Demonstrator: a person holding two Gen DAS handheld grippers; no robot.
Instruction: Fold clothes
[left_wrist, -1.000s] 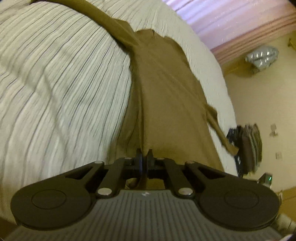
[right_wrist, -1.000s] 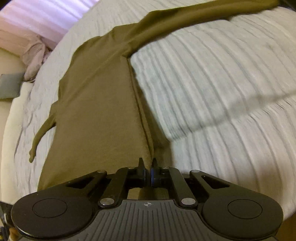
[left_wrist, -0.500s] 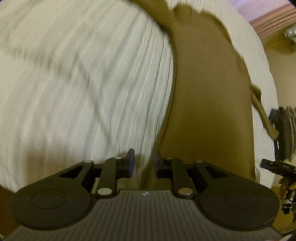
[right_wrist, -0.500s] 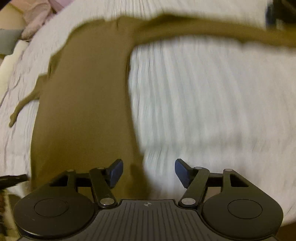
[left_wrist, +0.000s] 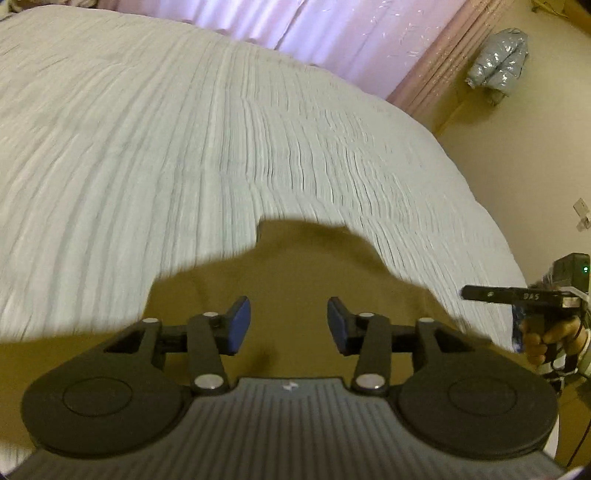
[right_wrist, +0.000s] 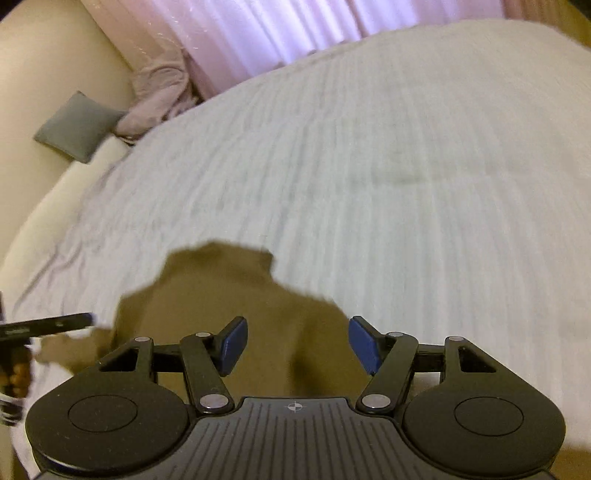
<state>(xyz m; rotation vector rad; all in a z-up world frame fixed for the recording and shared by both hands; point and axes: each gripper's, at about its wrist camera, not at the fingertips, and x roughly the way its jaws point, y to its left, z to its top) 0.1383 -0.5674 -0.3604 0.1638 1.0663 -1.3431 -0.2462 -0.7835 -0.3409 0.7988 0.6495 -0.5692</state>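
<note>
Little can be read. In the left wrist view, at 3 o'clock, the right gripper (left_wrist: 466, 293) shows pale characters on its dark side bar, too blurred to make out. Each gripper body carries a small white emblem at 6 o'clock, not lettering.

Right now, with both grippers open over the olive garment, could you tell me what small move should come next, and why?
Probably lower the left gripper and right gripper onto the near part of the olive garment and close the fingers on it. Both stand open and hold nothing, and the garment lies on the white bedspread, so a fresh grip seems needed for another fold.
</note>
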